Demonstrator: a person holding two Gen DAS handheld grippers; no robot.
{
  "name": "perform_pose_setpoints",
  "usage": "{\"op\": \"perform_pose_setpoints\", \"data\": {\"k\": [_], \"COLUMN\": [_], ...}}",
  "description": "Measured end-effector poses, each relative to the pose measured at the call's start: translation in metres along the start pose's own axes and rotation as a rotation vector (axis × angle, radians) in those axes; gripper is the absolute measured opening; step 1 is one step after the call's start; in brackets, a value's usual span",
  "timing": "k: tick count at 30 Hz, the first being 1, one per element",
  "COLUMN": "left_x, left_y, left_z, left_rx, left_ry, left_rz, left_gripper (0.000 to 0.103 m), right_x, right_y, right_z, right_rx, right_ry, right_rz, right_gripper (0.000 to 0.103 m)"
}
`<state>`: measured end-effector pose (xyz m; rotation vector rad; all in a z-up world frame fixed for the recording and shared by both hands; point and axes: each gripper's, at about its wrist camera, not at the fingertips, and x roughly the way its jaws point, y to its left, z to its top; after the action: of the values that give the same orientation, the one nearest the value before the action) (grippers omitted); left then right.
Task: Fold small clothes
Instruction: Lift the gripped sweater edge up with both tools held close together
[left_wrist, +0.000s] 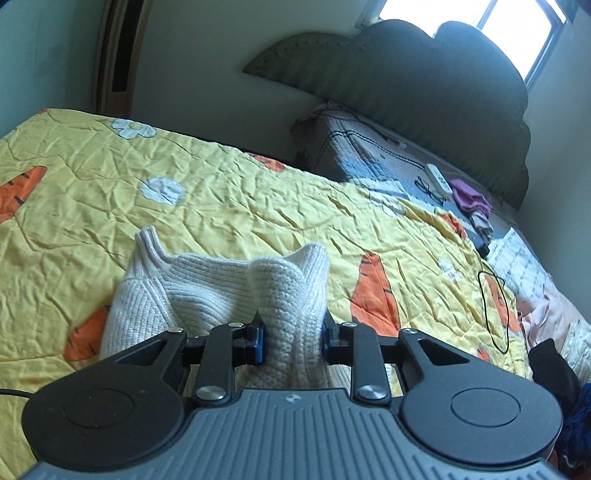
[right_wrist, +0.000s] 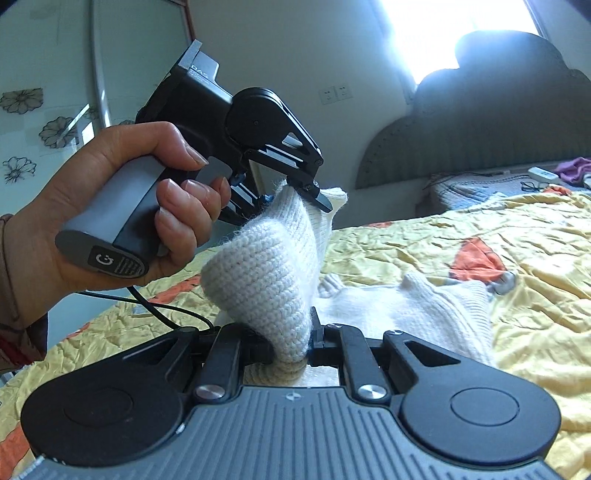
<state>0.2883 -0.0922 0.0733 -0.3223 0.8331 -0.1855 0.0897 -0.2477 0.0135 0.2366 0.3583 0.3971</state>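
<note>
Cream knitted sweater (right_wrist: 280, 254), edge lifted and bunched, the rest lying on yellow quilt (right_wrist: 498, 229)

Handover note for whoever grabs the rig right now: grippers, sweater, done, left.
Left gripper: shut on a bunched fold of the white knit sweater, held up off the bed.
Right gripper: shut on another part of the same sweater, close beside the left one.
Sweater: one part lifted between the two grippers, the rest lying on the yellow carrot-print quilt.
Done: both grips taken, one part raised.
Left: lay the lifted part over the part on the quilt, release, then probably finish the fold. No finished fold visible yet.
</note>
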Motion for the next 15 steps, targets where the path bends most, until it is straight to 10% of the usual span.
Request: {"op": "perform_pose_setpoints", "data": {"k": [15], "left_x": [0.051], "left_y": [-0.057], "left_z": [-0.033], "left_rx": [0.092], "left_ry": [0.079], "left_rz": [0.007], "left_gripper": [0.026], "right_x": [-0.019], "right_y": [-0.046], "right_z": [-0.020], "right_rx": [0.152], "right_ry": [0.025], "right_rz": [-0.022], "right_gripper": [0.016]}}
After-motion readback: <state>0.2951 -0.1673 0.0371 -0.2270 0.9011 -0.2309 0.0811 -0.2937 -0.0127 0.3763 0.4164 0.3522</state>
